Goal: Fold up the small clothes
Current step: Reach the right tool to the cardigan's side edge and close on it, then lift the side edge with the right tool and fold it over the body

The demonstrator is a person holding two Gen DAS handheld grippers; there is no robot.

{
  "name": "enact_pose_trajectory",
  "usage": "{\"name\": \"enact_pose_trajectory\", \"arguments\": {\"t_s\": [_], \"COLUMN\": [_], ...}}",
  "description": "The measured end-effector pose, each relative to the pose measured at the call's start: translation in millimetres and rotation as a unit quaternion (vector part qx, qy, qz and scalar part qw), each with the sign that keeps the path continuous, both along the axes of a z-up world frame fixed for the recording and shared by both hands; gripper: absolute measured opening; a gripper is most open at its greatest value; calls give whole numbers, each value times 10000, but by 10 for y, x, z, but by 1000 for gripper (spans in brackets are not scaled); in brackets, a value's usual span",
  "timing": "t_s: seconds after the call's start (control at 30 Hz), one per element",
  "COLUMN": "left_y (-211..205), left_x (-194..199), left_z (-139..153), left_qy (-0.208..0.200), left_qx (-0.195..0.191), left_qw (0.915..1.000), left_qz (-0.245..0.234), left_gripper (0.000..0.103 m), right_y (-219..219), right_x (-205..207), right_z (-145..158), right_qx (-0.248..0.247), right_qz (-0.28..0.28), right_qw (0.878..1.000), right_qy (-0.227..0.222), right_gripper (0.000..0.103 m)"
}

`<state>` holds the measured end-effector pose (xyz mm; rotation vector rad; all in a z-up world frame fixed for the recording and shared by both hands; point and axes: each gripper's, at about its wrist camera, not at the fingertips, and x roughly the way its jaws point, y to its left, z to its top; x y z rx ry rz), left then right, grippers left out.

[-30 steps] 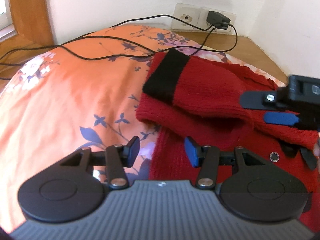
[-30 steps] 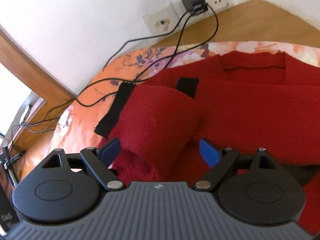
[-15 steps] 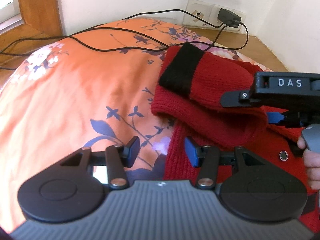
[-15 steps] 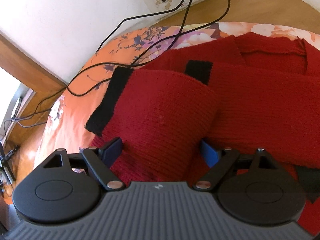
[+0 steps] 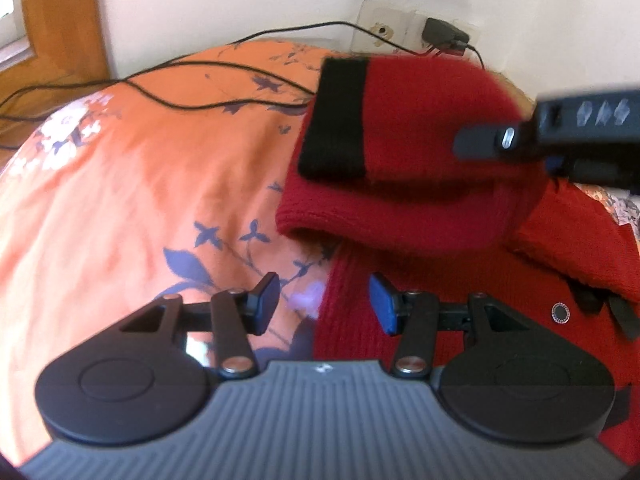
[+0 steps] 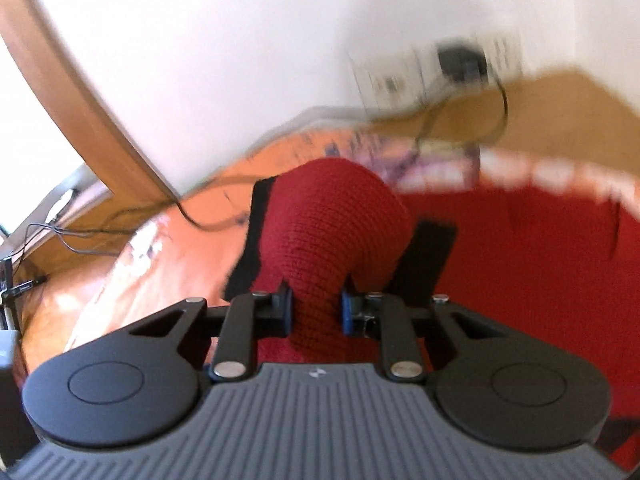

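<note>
A red knitted cardigan (image 5: 480, 304) lies on an orange floral sheet (image 5: 132, 184). Its red sleeve (image 5: 404, 128) ends in a black cuff (image 5: 336, 120) and is lifted off the body of the garment. My right gripper (image 6: 316, 314) is shut on that sleeve (image 6: 332, 232), bunching the knit between its blue pads. In the left wrist view the right gripper's body (image 5: 560, 136) shows at the upper right, blurred. My left gripper (image 5: 324, 302) stands open, low over the cardigan's left edge, with nothing between its fingers. A second black cuff (image 6: 424, 256) lies behind the lifted sleeve.
Black cables (image 5: 192, 80) run across the far part of the sheet to a charger (image 5: 444, 34) plugged into wall sockets (image 5: 384, 32). A wooden frame (image 5: 60, 20) stands at the far left by the white wall. A dark button (image 5: 560, 313) sits on the cardigan's front.
My right gripper has gone from open around the sleeve to shut on it and has raised it. The right view is now motion-blurred. The left gripper stays open in about the same place.
</note>
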<state>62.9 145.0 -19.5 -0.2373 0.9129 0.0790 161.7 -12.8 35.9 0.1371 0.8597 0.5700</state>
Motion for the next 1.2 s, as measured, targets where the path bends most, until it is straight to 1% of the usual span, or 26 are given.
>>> {"name": "enact_pose_trajectory", "arguments": {"t_s": [0.1, 0.2, 0.27, 0.37, 0.47, 0.6, 0.63, 0.67, 0.8, 0.9, 0.93, 0.97, 1.03, 1.07, 1.1, 1.13, 1.2], "left_y": [-39, -78, -105, -126, -127, -148, -154, -158, -170, -184, -193, -198, -204, -208, -210, -212, -213], "left_x": [62, 157, 231, 307, 327, 350, 353, 353, 360, 354, 361, 355, 345, 336, 326, 314, 297], "left_z": [23, 33, 24, -8, -39, -98, -113, -121, -114, -104, -103, -96, -76, -60, -40, -17, 28], "left_qy": [-101, -194, -214, -153, -101, 14, 41, 114, 116, 115, 116, 111, 95, 80, 59, 33, -27], "left_qx": [89, 189, 267, 311, 267, 297, 305, 214, 250, 274, 284, 296, 323, 331, 335, 339, 339], "left_qw": [9999, 9996, 9993, 9993, 9995, 9992, 9992, 9992, 9990, 9988, 9987, 9987, 9985, 9985, 9984, 9984, 9984], "left_qz": [-37, -91, -122, -120, -163, -254, -255, -313, -358, -389, -398, -406, -426, -435, -445, -453, -461], "left_gripper": [52, 52, 51, 52, 52, 52, 51, 51, 51, 52, 52, 52, 52, 52, 52, 52, 52], "right_y": [-66, -179, -282, -494, -713, -962, -994, -1010, -1095, -1148, -1178, -1199, -1198, -1196, -1186, -1167, -1110], "right_x": [-21, -33, -26, 11, 43, 71, 85, 93, 122, 104, 80, 70, 72, 53, 32, -25, -121], "right_z": [247, 441, 501, 512, 388, 120, 41, -45, -408, -629, -676, -678, -641, -605, -556, -474, -331], "right_qx": [-57, -192, -272, -300, -315, -370, -429, -500, -750, -812, -776, -742, -812, -882, -977, -1086, -1315], "right_qz": [58, -6, -128, -408, -705, -1044, -1118, -1183, -1419, -1565, -1578, -1591, -1607, -1616, -1632, -1634, -1592], "right_qw": [9985, 9953, 9935, 9928, 9923, 9916, 9910, 9902, 9868, 9843, 9844, 9844, 9837, 9829, 9817, 9803, 9771], "right_qy": [-544, -950, -1098, -1086, -970, -663, -602, -543, -234, -63, -69, -65, -41, -69, -135, -237, -511], "right_gripper": [24, 23, 23, 23, 23, 24, 24, 24, 24, 26, 27, 31, 40, 47, 51, 53, 59]}}
